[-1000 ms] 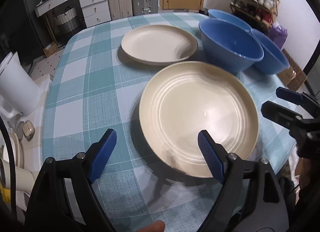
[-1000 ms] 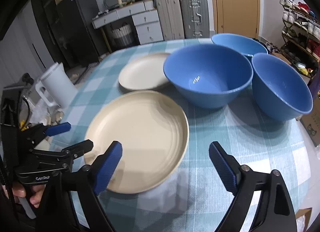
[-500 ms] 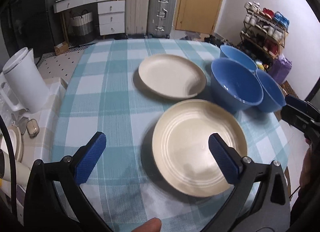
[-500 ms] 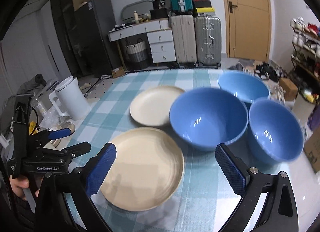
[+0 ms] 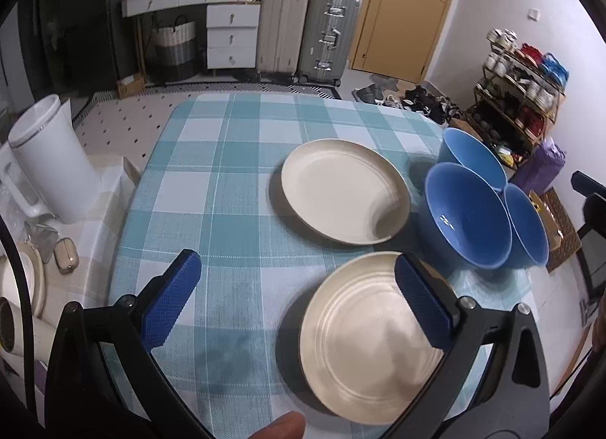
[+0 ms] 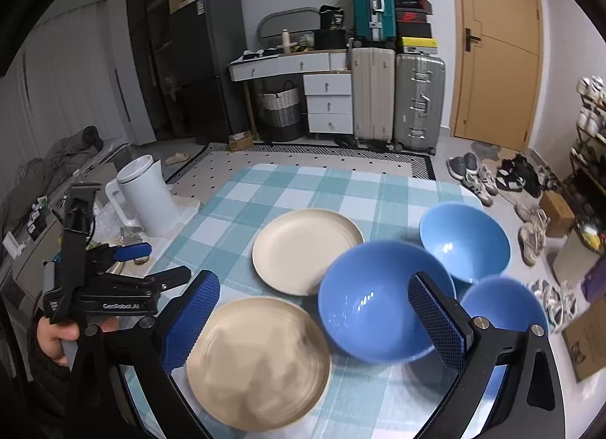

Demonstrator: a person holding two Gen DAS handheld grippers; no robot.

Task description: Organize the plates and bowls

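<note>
Two cream plates lie on the checked tablecloth: a near plate (image 5: 363, 340) (image 6: 261, 359) and a far plate (image 5: 342, 189) (image 6: 303, 249). Three blue bowls stand to their right: a big middle bowl (image 5: 466, 215) (image 6: 378, 310), a far bowl (image 5: 473, 155) (image 6: 462, 238) and a near-right bowl (image 5: 526, 227) (image 6: 503, 306). My left gripper (image 5: 299, 299) is open and empty, raised above the table's near edge. My right gripper (image 6: 314, 321) is open and empty, raised above the near plate and middle bowl. The left gripper also shows in the right wrist view (image 6: 159, 268).
A white kettle (image 5: 49, 162) (image 6: 146, 196) stands on a side surface left of the table (image 5: 227, 174). Suitcases (image 6: 397, 94), a drawer unit and a door are beyond. A shoe rack (image 5: 522, 79) and shoes on the floor are to the right.
Both grippers have pulled back and risen from the table, so plates and bowls look smaller and farther away. Both stay open and empty. The dishes have not moved.
</note>
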